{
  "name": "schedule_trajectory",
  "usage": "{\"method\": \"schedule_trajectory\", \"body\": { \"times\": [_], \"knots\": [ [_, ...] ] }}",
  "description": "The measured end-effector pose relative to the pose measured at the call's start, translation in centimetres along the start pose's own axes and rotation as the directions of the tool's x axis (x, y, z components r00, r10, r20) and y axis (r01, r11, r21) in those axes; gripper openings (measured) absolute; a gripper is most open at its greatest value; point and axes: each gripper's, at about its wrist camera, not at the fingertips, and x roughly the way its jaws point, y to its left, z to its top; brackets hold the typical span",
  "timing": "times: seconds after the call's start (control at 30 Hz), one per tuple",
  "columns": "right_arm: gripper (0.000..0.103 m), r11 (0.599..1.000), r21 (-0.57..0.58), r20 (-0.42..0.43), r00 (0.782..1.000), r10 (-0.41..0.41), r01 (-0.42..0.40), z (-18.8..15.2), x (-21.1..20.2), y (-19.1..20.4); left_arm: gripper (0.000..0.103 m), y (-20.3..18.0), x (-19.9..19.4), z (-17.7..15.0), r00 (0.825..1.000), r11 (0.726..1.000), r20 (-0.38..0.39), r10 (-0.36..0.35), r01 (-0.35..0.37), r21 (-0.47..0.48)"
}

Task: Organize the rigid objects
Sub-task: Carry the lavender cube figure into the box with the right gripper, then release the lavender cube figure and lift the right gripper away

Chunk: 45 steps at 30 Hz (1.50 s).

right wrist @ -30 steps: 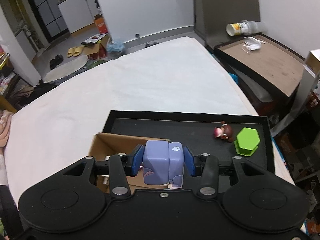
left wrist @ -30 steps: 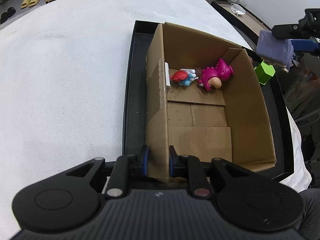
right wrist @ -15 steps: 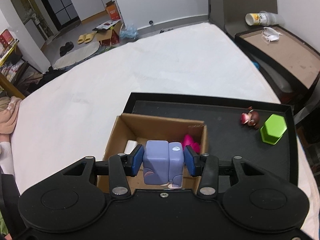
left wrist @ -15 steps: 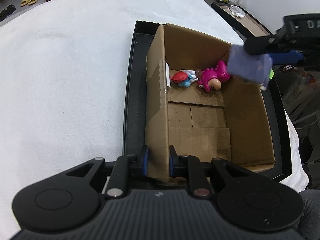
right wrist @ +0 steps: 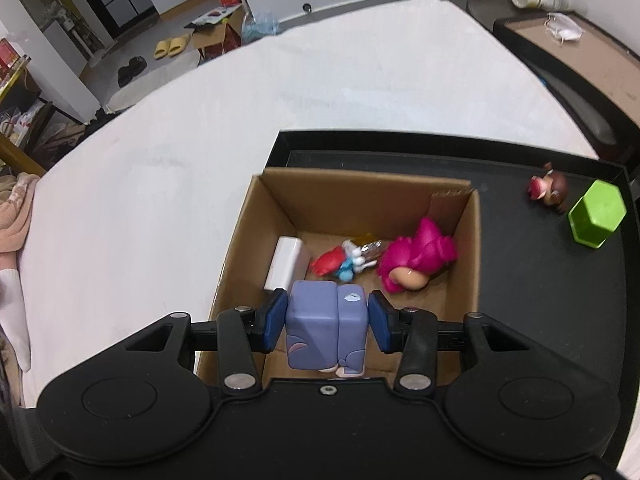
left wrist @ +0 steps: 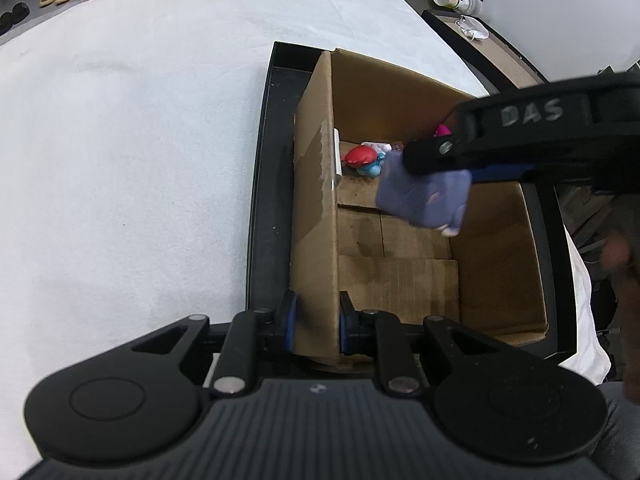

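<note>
Nearest to us, our left gripper (left wrist: 314, 318) has its fingers closed narrowly on the near wall of the open brown cardboard box (left wrist: 316, 208), one blue pad on each face of the board, steadying it on the shallow black plastic tray (left wrist: 260, 184). The board is thin and will bend if squeezed or tugged, so we judge a grip low near the corner, as here, the safest hold.

Our right gripper (right wrist: 328, 322) hangs over the box opening with its fingers pressed on the two flat sides of a lavender block-shaped toy figure (right wrist: 326, 330). The figure looks like hard, smooth plastic: light and stiff, unlikely to deform, but perhaps slick, so the flat parallel faces are the right place to hold it. Seen from the left wrist, the same figure (left wrist: 424, 196) is above the box floor, not yet resting on it.

Further in, on the box floor by the far wall, lie a white rectangular block (right wrist: 286, 262), a small red-and-blue toy figure (right wrist: 334, 264) with a crumpled foil piece just beside it, and a magenta figure with a peach face (right wrist: 414, 260). Bare cardboard nearer us leaves room for a gentle release.

Beyond the box, on the tray's far right, stand a small brown-and-pink figurine (right wrist: 548, 190) and a lime-green hexagonal block (right wrist: 596, 214), close together and not yet boxed. The tray rests on a white bed (right wrist: 240, 120).
</note>
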Motion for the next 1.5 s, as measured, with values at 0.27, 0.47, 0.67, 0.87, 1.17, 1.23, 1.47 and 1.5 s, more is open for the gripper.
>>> {"method": "schedule_trajectory", "body": {
  "times": [0.27, 0.47, 0.67, 0.87, 1.17, 1.23, 1.47, 1.5],
  "knots": [
    [0.043, 1.0, 0.024, -0.025, 1.0, -0.017, 0.018, -0.4, 1.9, 0.5, 0.019, 0.4, 0.0, 0.0, 1.0, 1.0, 0.001, -0.011, 0.011, -0.007],
    [0.044, 0.997, 0.076, 0.023, 0.999, -0.031, 0.029, -0.7, 2.6, 0.3, 0.019, 0.4, 0.0, -0.1, 1.0, 1.0, 0.001, -0.012, 0.012, -0.007],
    [0.044, 0.99, 0.14, -0.03, 0.999, 0.024, -0.02, -1.8, 4.2, 0.0, 0.019, 0.4, -0.1, -0.1, 1.0, 1.0, 0.003, -0.013, 0.013, -0.005],
    [0.044, 0.987, 0.148, -0.018, 0.998, 0.06, -0.057, -1.5, 3.0, -0.2, 0.019, 0.3, -0.2, -0.1, 1.0, 1.0, 0.002, -0.01, 0.01, -0.003],
    [0.053, 0.993, 0.098, 0.015, 0.998, 0.064, -0.065, -0.9, 0.1, -0.6, 0.019, 0.2, 0.0, -0.1, 1.0, 1.0, 0.002, -0.004, 0.004, 0.002],
    [0.056, 0.995, 0.082, 0.028, 0.998, 0.057, -0.059, -0.9, -0.6, -0.9, 0.019, 0.1, 0.0, -0.2, 1.0, 1.0, 0.002, -0.001, 0.001, 0.003],
    [0.069, 0.996, 0.078, 0.071, 0.997, 0.037, -0.042, -0.7, -2.0, -2.5, 0.019, -0.1, -0.1, -0.3, 1.0, 1.0, 0.004, 0.007, -0.007, 0.007],
    [0.07, 0.996, 0.079, 0.078, 0.996, 0.032, -0.038, -0.7, -2.2, -2.8, 0.019, -0.1, 0.0, -0.2, 1.0, 1.0, 0.003, 0.007, -0.007, 0.006]
  ]
}}
